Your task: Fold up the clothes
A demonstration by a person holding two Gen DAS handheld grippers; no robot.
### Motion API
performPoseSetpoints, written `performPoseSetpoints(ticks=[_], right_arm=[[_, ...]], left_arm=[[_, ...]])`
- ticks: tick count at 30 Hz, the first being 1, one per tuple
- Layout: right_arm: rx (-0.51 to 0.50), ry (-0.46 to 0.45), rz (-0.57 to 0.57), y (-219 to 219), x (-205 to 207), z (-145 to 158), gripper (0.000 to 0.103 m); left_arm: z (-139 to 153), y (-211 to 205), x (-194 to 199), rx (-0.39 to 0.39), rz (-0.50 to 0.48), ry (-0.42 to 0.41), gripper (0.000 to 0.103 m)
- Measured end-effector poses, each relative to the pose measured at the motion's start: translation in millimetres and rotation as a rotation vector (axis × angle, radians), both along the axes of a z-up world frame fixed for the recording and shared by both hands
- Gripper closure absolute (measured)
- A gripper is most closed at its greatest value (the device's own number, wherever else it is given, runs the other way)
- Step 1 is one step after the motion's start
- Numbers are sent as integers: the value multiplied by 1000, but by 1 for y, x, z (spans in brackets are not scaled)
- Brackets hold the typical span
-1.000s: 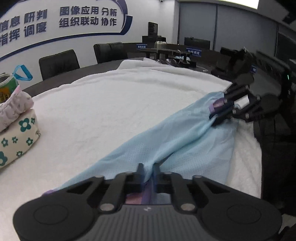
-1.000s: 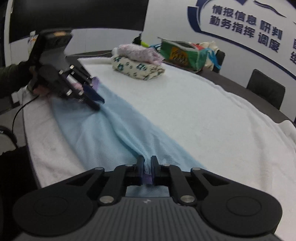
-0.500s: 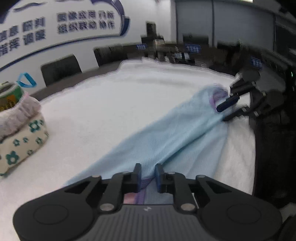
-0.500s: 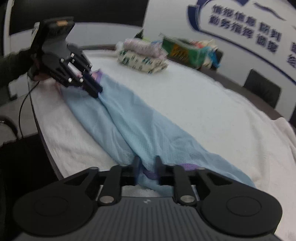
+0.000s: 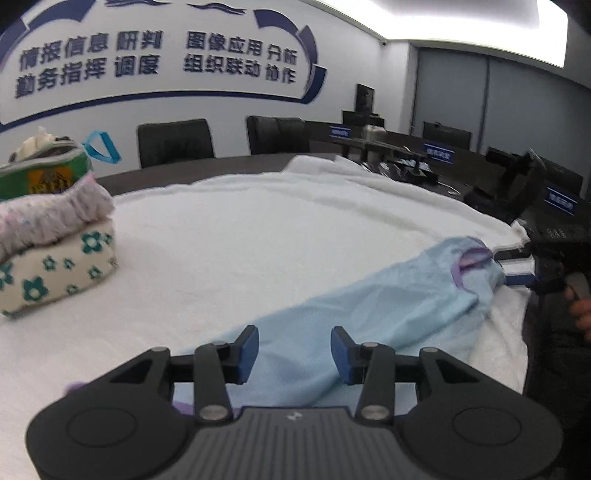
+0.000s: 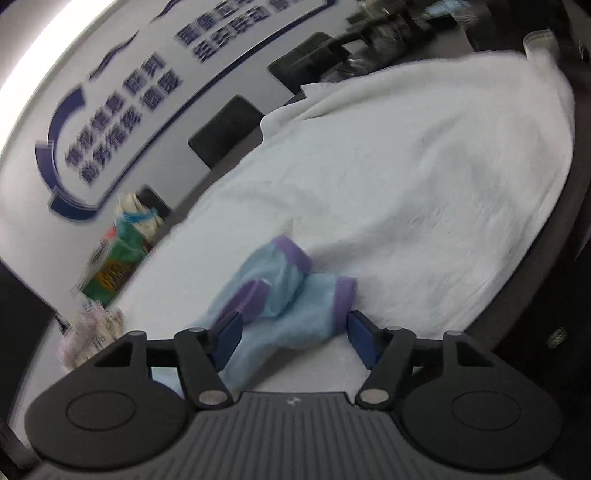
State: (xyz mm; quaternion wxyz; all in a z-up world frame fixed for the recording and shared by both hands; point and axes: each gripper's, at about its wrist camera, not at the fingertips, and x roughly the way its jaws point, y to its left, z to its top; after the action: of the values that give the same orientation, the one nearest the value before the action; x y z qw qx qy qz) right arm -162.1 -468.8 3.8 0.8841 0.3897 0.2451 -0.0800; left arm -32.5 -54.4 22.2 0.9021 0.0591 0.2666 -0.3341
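Left claw [image 5: 294,349] and right claw [image 6: 291,334] both spread wide, gripping nothing, above light-blue garment [image 5: 373,314]; folded stack [image 5: 51,251] at 9 o'clock on bench [image 5: 258,229]

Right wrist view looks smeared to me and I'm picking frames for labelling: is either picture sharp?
Right wrist view: tilted and motion-blurred; wall lettering and green bag streak. Left wrist view: steadier, lettering legible, light blue garment slightly soft, ceiling light blown out.
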Motion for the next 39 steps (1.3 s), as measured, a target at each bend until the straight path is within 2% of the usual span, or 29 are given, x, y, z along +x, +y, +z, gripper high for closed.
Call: performPoseSetpoints(ticks=[2, 5, 6, 7, 10, 12, 14, 16, 18, 20, 23, 26, 29, 30, 31, 32, 34, 36, 39], right_arm=[[37, -20, -34, 2, 7, -2, 40], [58, -23, -54, 6, 19, -5, 56], [52, -16, -60, 7, 23, -6, 69], [36, -6, -66, 9, 29, -9, 75], [-58, 7, -108, 19, 37, -15, 90], [-152, 1, -108, 29, 36, -13, 91], [-307, -23, -80, 46, 34, -5, 91], [-520, -76, -9, 75, 34, 9, 91], [-688, -153, 121, 110, 36, 24, 91], [-797, -215, 306, 150, 40, 35, 91], [-900, -188, 574, 210, 51, 27, 91], [-946, -68, 776, 245, 65, 12, 74], [-867, -58, 877, 238, 65, 31, 40], [-803, -73, 918, 230, 65, 42, 22], [-758, -97, 944, 224, 64, 54, 17], [-738, -126, 960, 220, 63, 66, 17], [-736, -192, 996, 218, 68, 89, 17], [-758, -267, 1058, 226, 81, 104, 17], [-843, -345, 1253, 255, 126, 110, 18]], left_arm=[[-5, 0, 0, 0, 6, 10, 61], [-13, 0, 0, -1, 14, 26, 61], [-16, -1, 0, -1, 17, 31, 61], [-17, 1, -1, -4, 25, 33, 61], [-10, 25, -9, -46, 105, 7, 61], [-6, 40, -15, -75, 159, -10, 61], [-1, 56, -20, -103, 213, -28, 59], [4, 72, -26, -131, 267, -45, 55], [9, 88, -32, -159, 321, -62, 55], [14, 105, -43, -182, 380, -73, 55], [20, 120, -59, -196, 429, -100, 52], [23, 128, -69, -164, 455, -109, 49], [19, 136, -75, -115, 508, -65, 49], [17, 139, -77, -106, 532, -33, 49], [15, 142, -79, -111, 555, 12, 49], [14, 145, -81, -118, 575, 55, 49], [10, 149, -88, -147, 590, 114, 49], [7, 146, -96, -151, 600, 153, 49], [4, 132, -108, -119, 610, 164, 49]])
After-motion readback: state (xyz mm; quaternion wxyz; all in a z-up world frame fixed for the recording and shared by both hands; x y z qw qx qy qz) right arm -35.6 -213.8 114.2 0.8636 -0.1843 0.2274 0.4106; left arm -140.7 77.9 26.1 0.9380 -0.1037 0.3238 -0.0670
